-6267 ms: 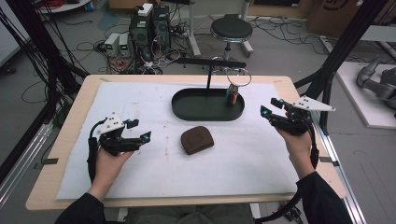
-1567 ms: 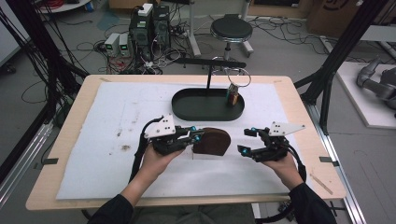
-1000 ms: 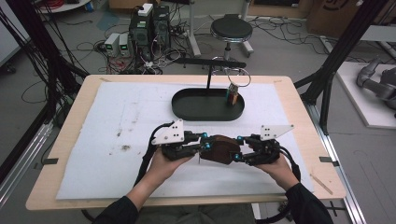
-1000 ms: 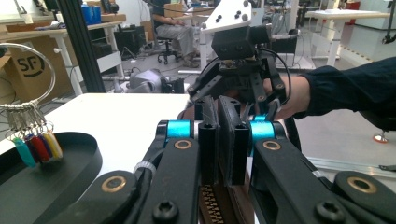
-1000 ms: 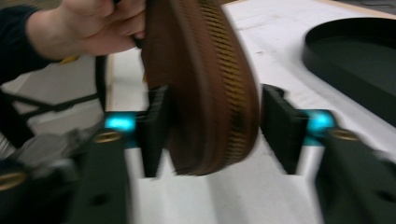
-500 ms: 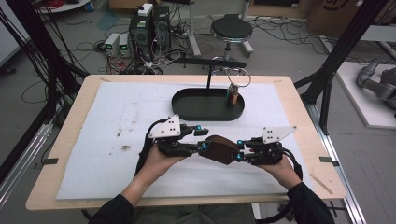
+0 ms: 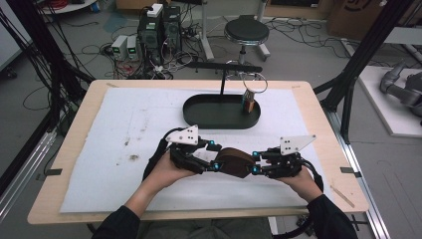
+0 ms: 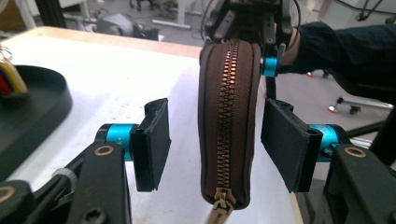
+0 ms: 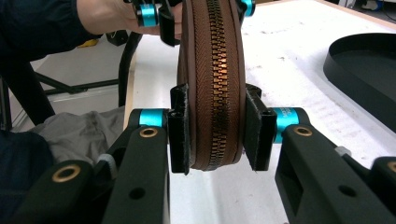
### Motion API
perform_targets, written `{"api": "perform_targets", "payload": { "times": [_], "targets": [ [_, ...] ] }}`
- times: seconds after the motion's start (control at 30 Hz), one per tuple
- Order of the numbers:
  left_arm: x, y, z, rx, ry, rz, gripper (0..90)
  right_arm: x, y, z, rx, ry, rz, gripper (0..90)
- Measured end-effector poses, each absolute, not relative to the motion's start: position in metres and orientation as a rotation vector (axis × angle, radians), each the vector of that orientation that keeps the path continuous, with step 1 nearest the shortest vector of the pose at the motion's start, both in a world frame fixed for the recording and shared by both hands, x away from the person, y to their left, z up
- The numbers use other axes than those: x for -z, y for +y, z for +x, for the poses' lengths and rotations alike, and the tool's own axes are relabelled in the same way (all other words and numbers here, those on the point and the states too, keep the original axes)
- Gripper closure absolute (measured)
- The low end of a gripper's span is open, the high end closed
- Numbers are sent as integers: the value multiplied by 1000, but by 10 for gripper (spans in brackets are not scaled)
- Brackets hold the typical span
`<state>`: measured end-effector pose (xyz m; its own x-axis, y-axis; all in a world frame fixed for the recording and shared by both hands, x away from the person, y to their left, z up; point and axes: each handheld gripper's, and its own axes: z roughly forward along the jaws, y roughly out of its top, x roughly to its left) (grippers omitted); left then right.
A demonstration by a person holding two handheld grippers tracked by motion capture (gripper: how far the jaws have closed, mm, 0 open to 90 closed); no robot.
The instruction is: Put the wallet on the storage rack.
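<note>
The right gripper (image 9: pixel 216 135) is clamped on one end of a brown zip pouch (image 9: pixel 211 84), its pads pressed against both faces with the zip running up between them. The left gripper (image 8: pixel 215 144) has just been opening: its jaws now stand apart on either side of the pouch's other end, with clear gaps to the leather, and the zip pull (image 8: pixel 219 198) hangs just below between them. In the high view the pouch (image 7: pixel 235 162) is held on edge between the two grippers, just above the white sheet on the tabletop (image 7: pixel 79 124), in front of the black oval tray (image 7: pixel 199 115) where a key ring (image 7: pixel 251 89) hangs from a stand. With one end freed, the pouch rests on a single grip; it could sag or twist in the right pads. If the left gripper closes again off-centre, it may miss the small pull or push the pouch sideways.
</note>
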<state>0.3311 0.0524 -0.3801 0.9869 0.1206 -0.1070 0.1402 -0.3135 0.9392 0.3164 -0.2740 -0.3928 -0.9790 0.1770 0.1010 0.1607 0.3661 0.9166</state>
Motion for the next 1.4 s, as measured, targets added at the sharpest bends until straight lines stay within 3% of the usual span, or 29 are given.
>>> {"api": "perform_targets", "payload": {
  "times": [0.2,0.33,0.6,0.77,0.9,1.13,1.4],
  "targets": [
    [382,51,330,59,155,1912,609,394,-272,316,-1716,2598,311,678],
    [381,53,332,76,141,1902,657,394,-272,316,-1721,2597,298,675],
    [379,53,330,57,116,1876,688,392,-274,316,-1738,2562,290,635],
    [377,59,333,18,141,1853,692,390,-283,319,-1758,2503,379,503],
    [375,65,337,-46,191,1835,694,386,-297,322,-1743,2413,479,521],
    [374,76,345,-195,311,1793,694,386,-320,328,-1619,2210,773,413],
    [379,86,364,-354,450,1726,696,388,-334,332,-1526,2081,938,404]
  ]
}}
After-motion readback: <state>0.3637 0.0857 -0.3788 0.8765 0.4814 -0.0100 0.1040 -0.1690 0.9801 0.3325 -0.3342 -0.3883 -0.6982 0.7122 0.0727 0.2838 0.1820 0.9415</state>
